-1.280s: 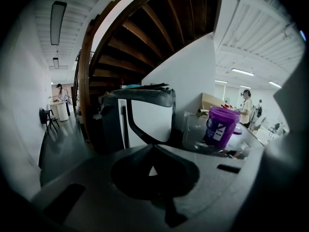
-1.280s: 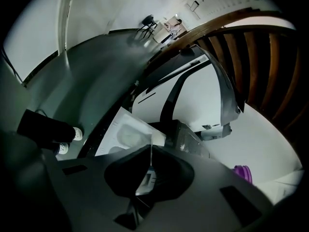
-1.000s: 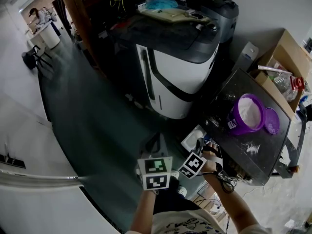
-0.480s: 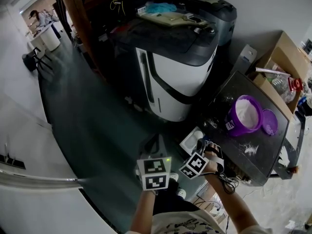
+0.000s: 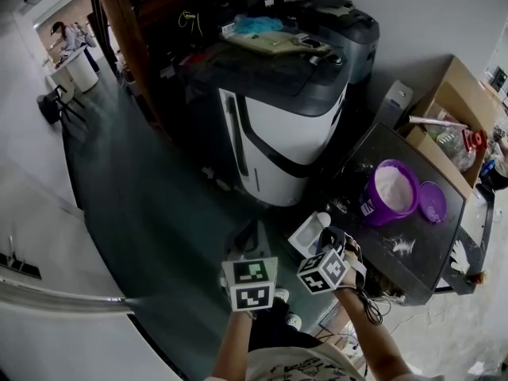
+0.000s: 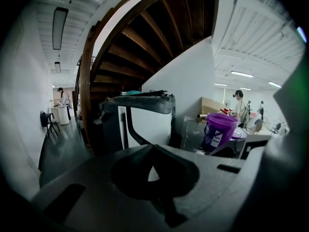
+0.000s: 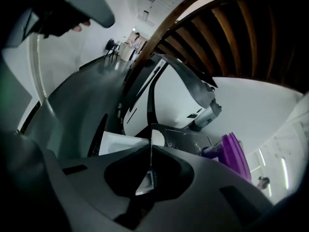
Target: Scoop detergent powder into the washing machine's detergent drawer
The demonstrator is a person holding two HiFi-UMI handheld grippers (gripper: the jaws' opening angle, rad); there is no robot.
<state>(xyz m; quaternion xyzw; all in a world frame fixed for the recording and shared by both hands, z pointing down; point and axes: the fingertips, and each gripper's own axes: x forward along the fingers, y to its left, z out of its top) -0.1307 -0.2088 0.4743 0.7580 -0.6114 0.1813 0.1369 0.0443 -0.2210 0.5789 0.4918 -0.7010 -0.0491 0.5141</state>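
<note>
The left tongs (image 6: pixel 153 149) are held low before the person, tips pressed together on nothing, and have hardly shifted in the last second. Beyond them stands the washing machine (image 5: pixel 286 125).

The white detergent drawer (image 5: pixel 308 235) lies just off the near-left corner of the table (image 5: pixel 421 260), open side up. Its long axis seems to run from that corner out towards the machine. What carries it I cannot tell.

The right tongs (image 7: pixel 151 148) have rolled a little and eased towards the drawer. They are closed tip to tip, with nothing I can make out between them.

The purple tub (image 5: pixel 381 205) stands upright mid-table, full of white powder, its lid (image 5: pixel 432 201) just beside it. I judge that scooping has not begun.
</note>
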